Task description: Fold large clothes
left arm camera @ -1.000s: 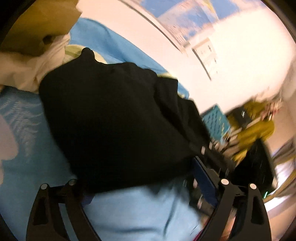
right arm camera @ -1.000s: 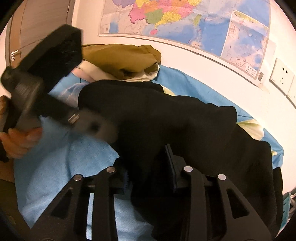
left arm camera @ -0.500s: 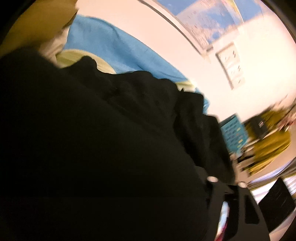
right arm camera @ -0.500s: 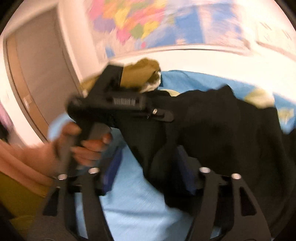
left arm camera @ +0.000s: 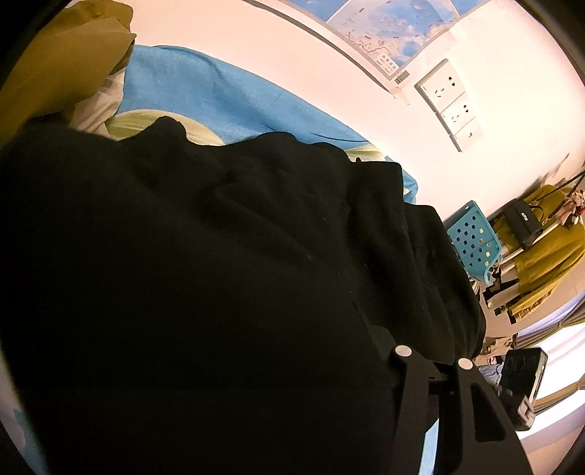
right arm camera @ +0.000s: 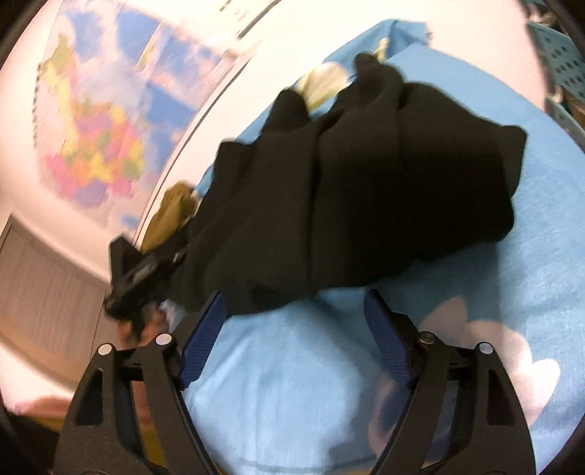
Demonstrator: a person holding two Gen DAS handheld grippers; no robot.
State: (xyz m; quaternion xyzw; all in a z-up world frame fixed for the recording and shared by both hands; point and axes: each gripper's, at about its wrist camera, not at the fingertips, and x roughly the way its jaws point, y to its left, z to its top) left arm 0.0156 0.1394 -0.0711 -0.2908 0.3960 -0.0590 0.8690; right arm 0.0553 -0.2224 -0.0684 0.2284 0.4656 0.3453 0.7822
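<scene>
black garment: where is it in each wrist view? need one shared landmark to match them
Left wrist: the black garment fills the centre and left of the picture, draped close over the lens.
Right wrist: it lies crumpled across the upper middle on the blue sheet.
Shared landmark: the wall map, at top right in the left view and blurred at upper left in the right view.
</scene>
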